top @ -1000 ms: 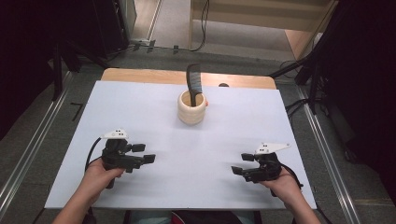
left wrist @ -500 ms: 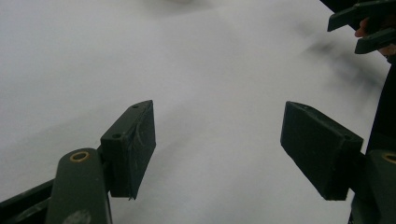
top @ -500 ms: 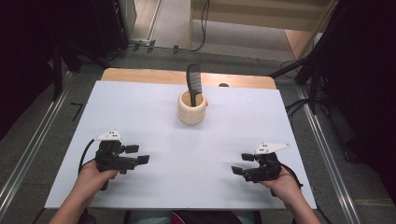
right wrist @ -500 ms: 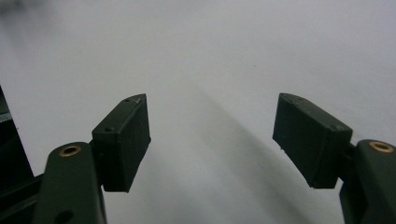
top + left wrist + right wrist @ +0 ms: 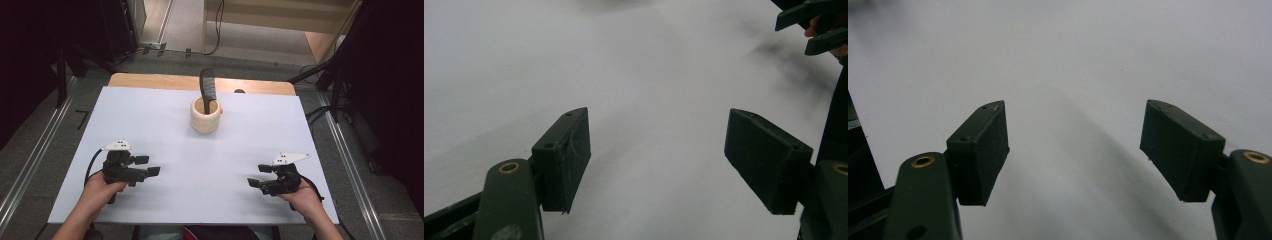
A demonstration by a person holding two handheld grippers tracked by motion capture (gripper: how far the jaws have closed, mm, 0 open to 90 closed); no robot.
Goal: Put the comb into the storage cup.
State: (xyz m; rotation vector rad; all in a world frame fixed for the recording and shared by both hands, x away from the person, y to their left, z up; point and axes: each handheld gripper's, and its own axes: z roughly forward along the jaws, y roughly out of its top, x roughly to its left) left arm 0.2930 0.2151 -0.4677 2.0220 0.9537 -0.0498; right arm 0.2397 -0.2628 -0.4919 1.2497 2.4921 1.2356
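A cream ribbed cup (image 5: 205, 116) stands at the back middle of the white table (image 5: 150, 115), with a black comb (image 5: 208, 89) upright in it. My left gripper (image 5: 146, 165) rests at the front left in a hand, jaws wide apart over bare tabletop (image 5: 656, 160). At the front right my right gripper (image 5: 259, 175) is held the same way, open with nothing between its jaws (image 5: 1075, 150). In the left gripper view, the right gripper's jaws (image 5: 814, 25) appear at the top right corner.
A wooden strip (image 5: 150, 80) runs along the table's far edge. Metal rails (image 5: 30, 160) flank the table on both sides, and cables (image 5: 320, 112) lie on the floor to the right. A small orange thing (image 5: 221, 111) peeks from behind the cup.
My left gripper has drifted slightly left and toward the front edge over the last second. The right gripper has stayed put. Both remain open.
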